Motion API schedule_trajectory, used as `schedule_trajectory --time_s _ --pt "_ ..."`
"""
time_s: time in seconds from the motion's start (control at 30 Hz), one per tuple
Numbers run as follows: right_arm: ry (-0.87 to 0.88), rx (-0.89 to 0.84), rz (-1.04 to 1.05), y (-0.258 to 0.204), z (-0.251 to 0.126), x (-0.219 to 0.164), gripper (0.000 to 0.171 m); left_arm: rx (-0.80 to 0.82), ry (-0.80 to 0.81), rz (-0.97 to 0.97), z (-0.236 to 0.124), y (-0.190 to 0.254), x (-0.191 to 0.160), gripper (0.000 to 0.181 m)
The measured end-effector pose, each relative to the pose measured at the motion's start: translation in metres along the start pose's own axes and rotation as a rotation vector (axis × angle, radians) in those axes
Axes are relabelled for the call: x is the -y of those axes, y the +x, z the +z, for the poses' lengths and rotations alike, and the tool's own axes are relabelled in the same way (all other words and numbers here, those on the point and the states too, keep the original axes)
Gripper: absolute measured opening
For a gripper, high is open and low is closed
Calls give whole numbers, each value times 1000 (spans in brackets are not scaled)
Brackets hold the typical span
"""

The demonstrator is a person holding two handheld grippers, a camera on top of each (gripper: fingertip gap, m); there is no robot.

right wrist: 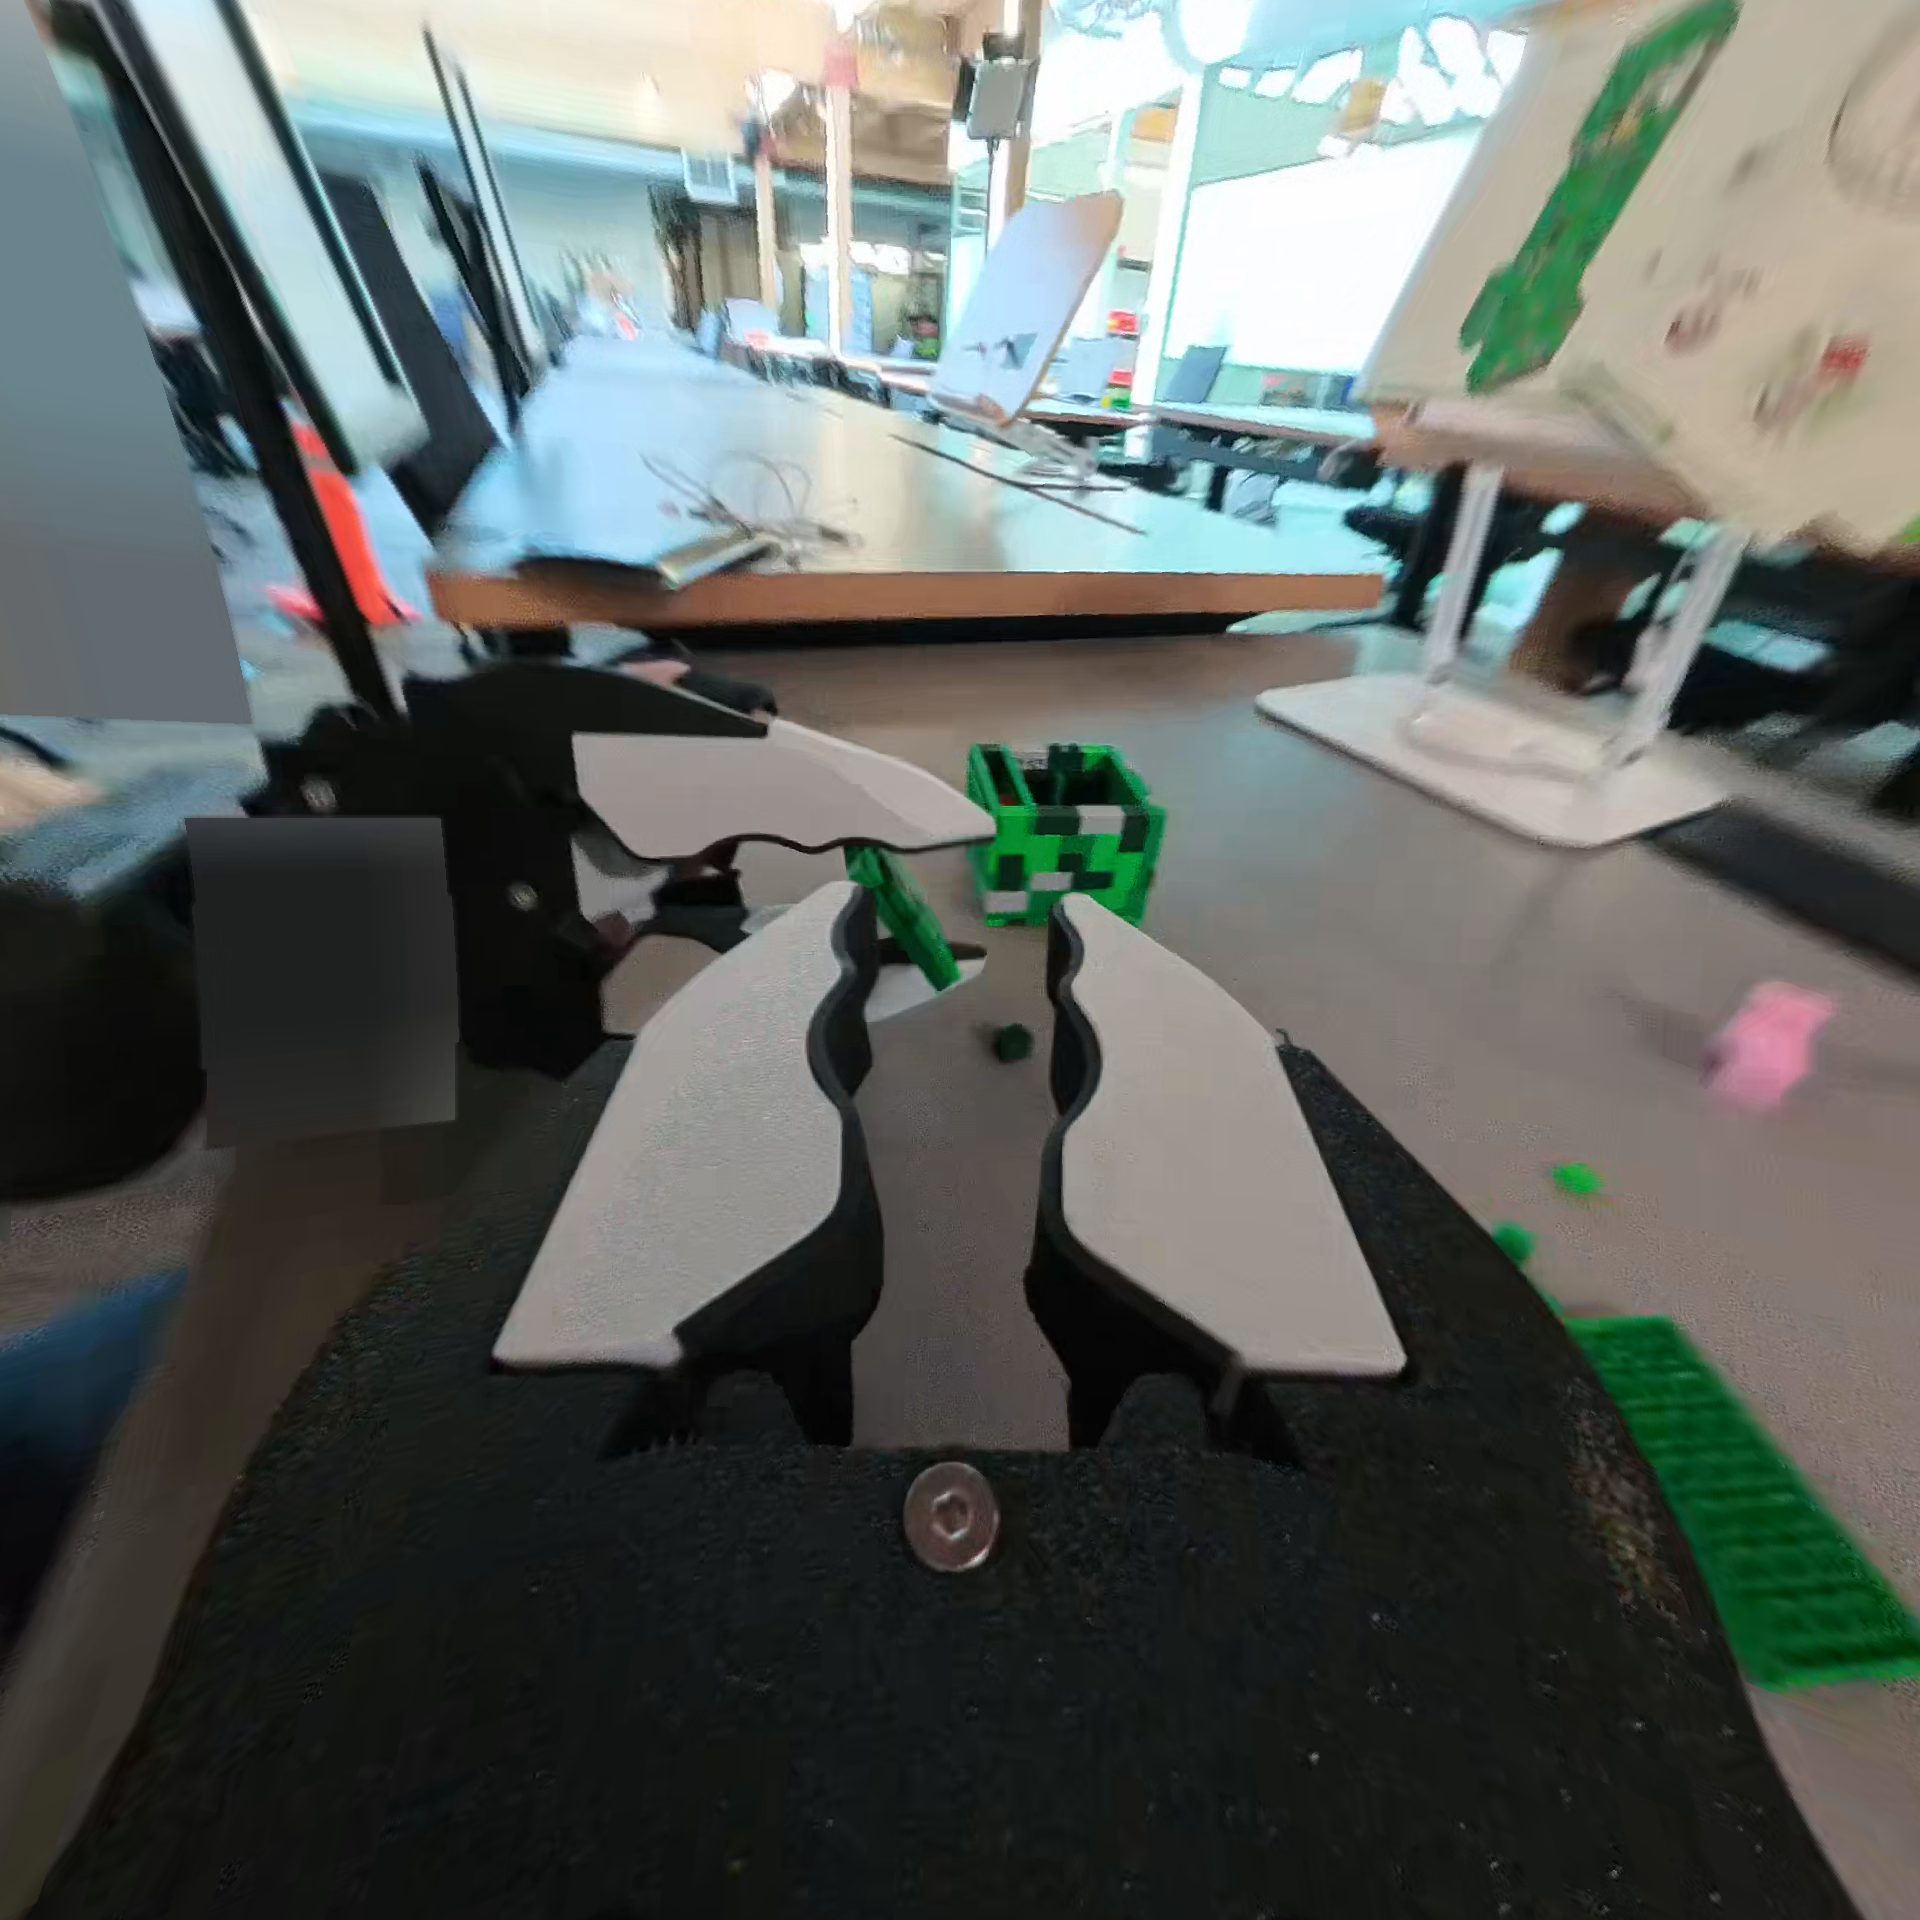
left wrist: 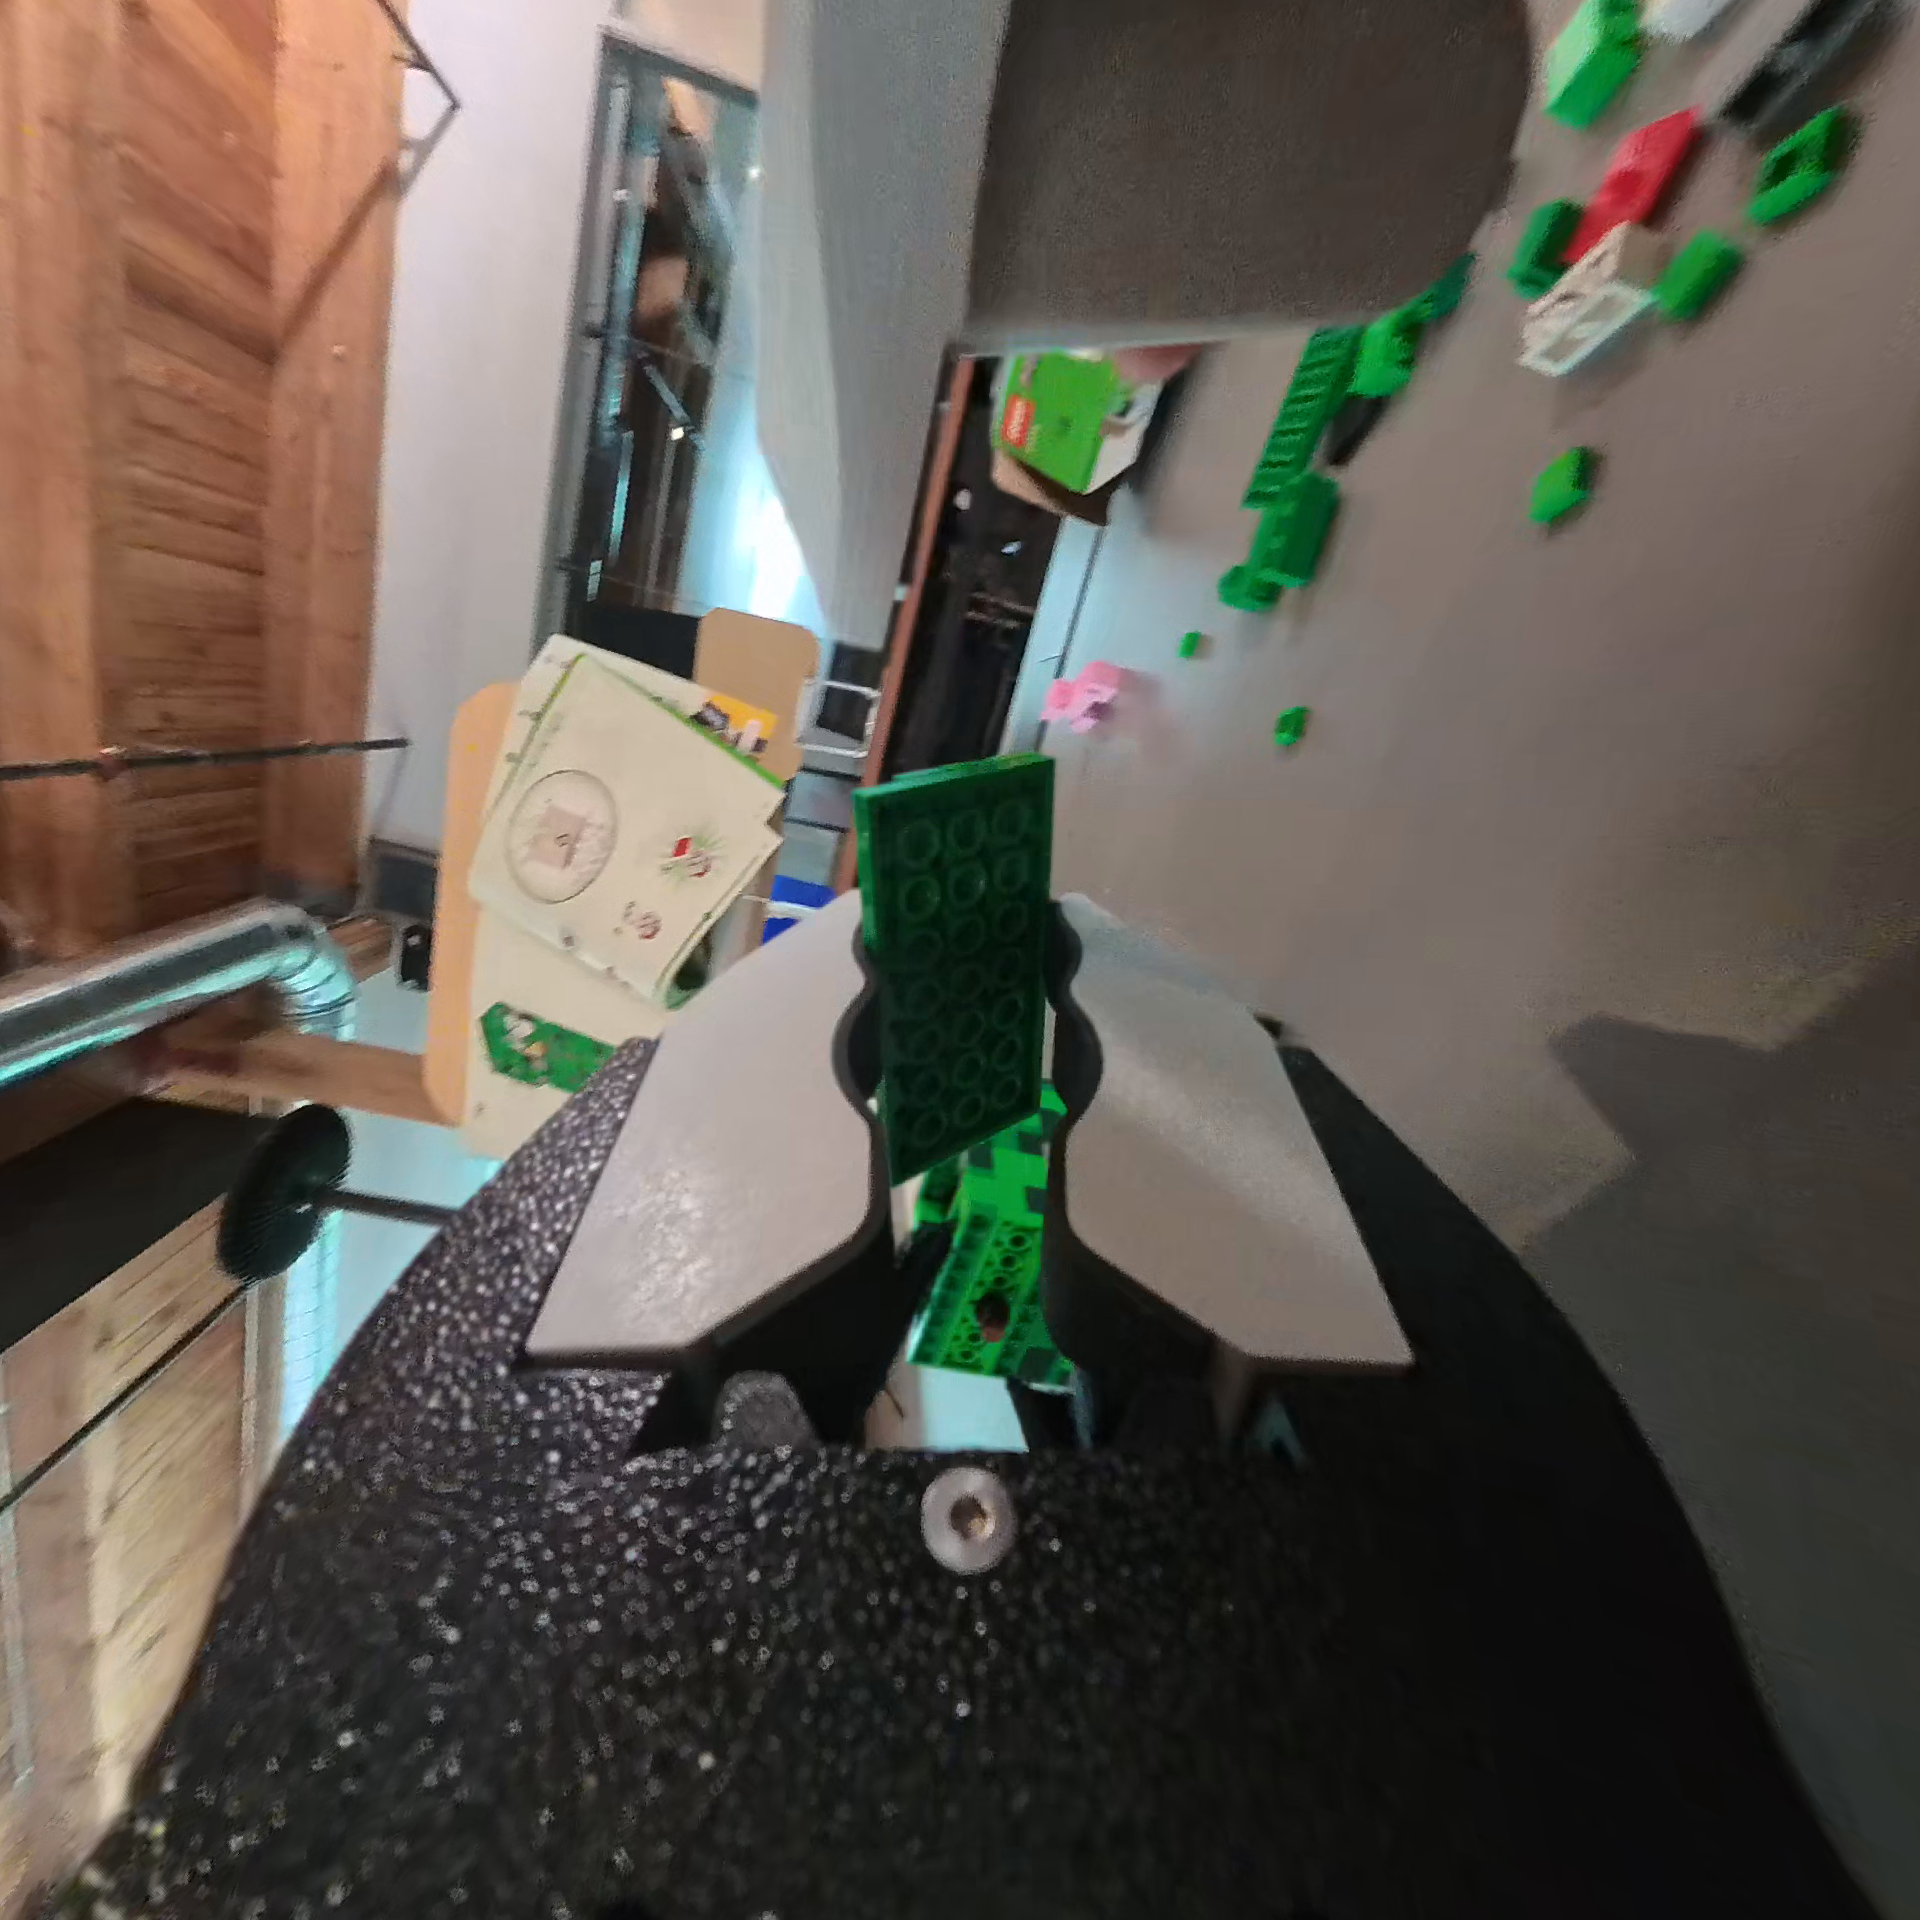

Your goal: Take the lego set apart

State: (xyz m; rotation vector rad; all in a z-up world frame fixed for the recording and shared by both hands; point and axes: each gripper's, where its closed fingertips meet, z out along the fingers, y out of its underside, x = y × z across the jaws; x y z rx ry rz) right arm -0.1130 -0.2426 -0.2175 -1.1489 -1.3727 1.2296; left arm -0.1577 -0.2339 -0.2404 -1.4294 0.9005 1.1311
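My left gripper is shut on a dark green flat plate, pinched by its long edges and held above the grey table. Past its fingers, a green pixel-patterned cube build shows. In the right wrist view that cube stands on the table with its top open. The left gripper hovers just left of it with the plate tilted. My right gripper is open and empty, low over the table, aimed at the plate and the cube.
Loose bricks lie on the table: a long green plate, a red brick, a white frame piece, a pink figure, a small dark stud. A green baseplate lies at right. An instruction booklet on a stand stands at the back right.
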Motion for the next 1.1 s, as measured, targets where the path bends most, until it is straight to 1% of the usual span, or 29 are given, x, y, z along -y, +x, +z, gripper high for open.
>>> schedule_trajectory --time_s 0.07,0.1,0.13,0.2,0.23,0.3,0.37,0.43,0.53,0.6,0.67,0.77,0.87,0.93,0.97,1.1 --pt "5 59 117 -1 -1 1 32 23 11 29 -1 -2 2 28" --pt "-2 70 120 -2 0 0 34 15 23 43 -1 0 5 29" --pt "-24 70 74 -4 1 -3 36 4 31 53 -2 3 7 27" --pt "-65 42 -125 -9 4 -10 37 -64 78 54 -3 15 14 29" --pt "-79 14 -234 -12 6 -13 35 -96 102 54 -4 21 18 29" --pt "-141 -14 -423 -16 9 -23 25 -103 121 46 -5 22 21 28" --pt "-211 -5 -526 -20 11 -35 7 -142 147 2 -7 25 24 28" --pt "-226 -15 -526 -19 12 -37 6 -172 153 -74 -6 26 23 26" --pt "-211 -64 -469 -9 11 -31 6 -198 181 -303 -7 18 27 32" --pt "-202 -133 -507 1 8 -28 6 -267 220 -513 -8 13 31 35" --pt "-183 -220 -617 11 5 -23 6 -375 306 -797 -13 5 38 38" --pt "-171 -360 -870 23 -1 -16 6 -533 417 -1173 -19 -11 42 38" --pt "-185 -421 -1068 24 -1 -16 5 -734 427 -1481 -19 -10 45 38" --pt "-185 -444 -1133 23 -2 -14 5 -883 438 -1605 -23 -5 56 34" --pt "-183 -449 -1156 23 -2 -12 6 -925 426 -1656 -22 -2 59 31" --pt "-143 -463 -1256 15 -3 -5 6 -1025 459 -1821 -24 -2 66 19"
